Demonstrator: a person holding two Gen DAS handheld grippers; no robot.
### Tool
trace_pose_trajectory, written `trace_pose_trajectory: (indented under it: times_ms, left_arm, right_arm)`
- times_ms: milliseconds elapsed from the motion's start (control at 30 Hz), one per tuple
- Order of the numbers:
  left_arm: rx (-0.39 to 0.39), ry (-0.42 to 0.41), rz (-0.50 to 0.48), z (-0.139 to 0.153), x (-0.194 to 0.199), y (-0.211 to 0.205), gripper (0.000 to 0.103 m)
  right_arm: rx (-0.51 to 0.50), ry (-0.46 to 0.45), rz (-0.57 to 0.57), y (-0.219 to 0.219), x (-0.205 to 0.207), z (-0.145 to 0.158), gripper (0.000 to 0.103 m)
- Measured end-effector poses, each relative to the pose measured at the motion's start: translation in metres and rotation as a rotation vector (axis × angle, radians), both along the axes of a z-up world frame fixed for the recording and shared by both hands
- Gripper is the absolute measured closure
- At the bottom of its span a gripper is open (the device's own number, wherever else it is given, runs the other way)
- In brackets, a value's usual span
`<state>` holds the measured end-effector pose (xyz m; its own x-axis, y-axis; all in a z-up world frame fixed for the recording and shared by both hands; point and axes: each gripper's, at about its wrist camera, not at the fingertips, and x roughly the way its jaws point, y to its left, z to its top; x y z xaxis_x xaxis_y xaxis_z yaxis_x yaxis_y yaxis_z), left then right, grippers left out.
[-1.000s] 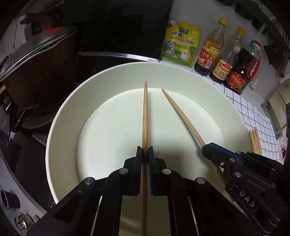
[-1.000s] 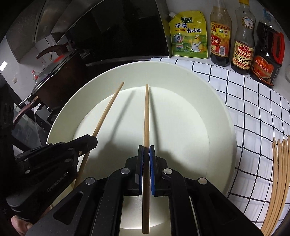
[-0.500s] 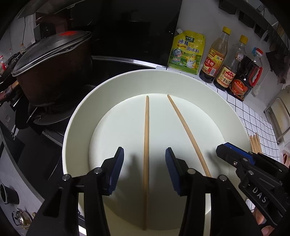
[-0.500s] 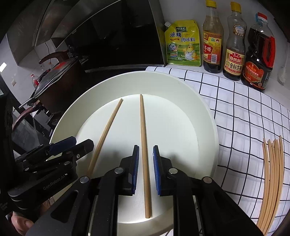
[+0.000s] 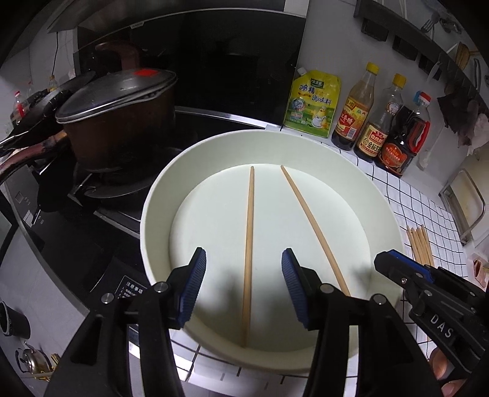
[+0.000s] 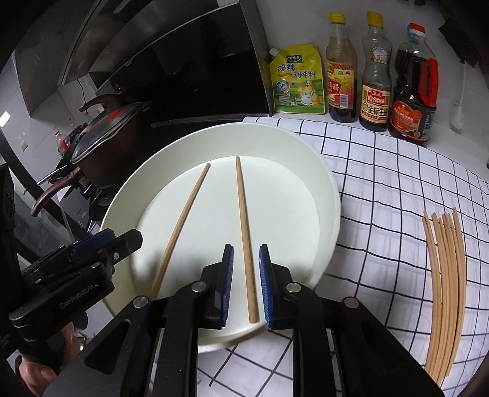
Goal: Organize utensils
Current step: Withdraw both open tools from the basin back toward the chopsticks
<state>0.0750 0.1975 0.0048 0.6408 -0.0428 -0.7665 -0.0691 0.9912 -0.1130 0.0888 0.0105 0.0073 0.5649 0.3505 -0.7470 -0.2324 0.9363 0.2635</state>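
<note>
there the two chopsticks (image 5: 248,244) (image 6: 244,235) lay in the white dish (image 5: 159,195). both tongs, left (image 5: 243,287) and right (image 6: 245,287), were opening, each straddling one stick untouched.

Kitchen counter, white cloth with black grid (image 6: 397,189) on the right. Black stove (image 5: 101,213) left, lidded dark pot (image 5: 122,122) on it. White wall (image 6: 305,24) far; yellow pouch (image 6: 298,81) and three sauce bottles (image 6: 376,76) along it. Dim light.
</note>
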Motion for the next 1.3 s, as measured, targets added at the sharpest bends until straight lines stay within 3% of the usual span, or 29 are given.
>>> trace_pose_trajectory:
  times_ms: [467,600,1300]
  left_arm:
    - [0.012,-0.039,-0.033,0.014,-0.032,-0.028,0.045]
    - [0.017,-0.05,-0.058,0.017,-0.037,-0.044,0.039]
    - [-0.023,-0.063,-0.253,0.014,-0.064,-0.149,0.03]
  right_arm:
    - [0.001,-0.055,-0.049,-0.034,-0.042,0.018,0.075]
    - [0.002,-0.062,-0.074,-0.052,-0.053,0.019,0.074]
    - [-0.022,-0.063,-0.266,-0.172,-0.113,0.003,0.063]
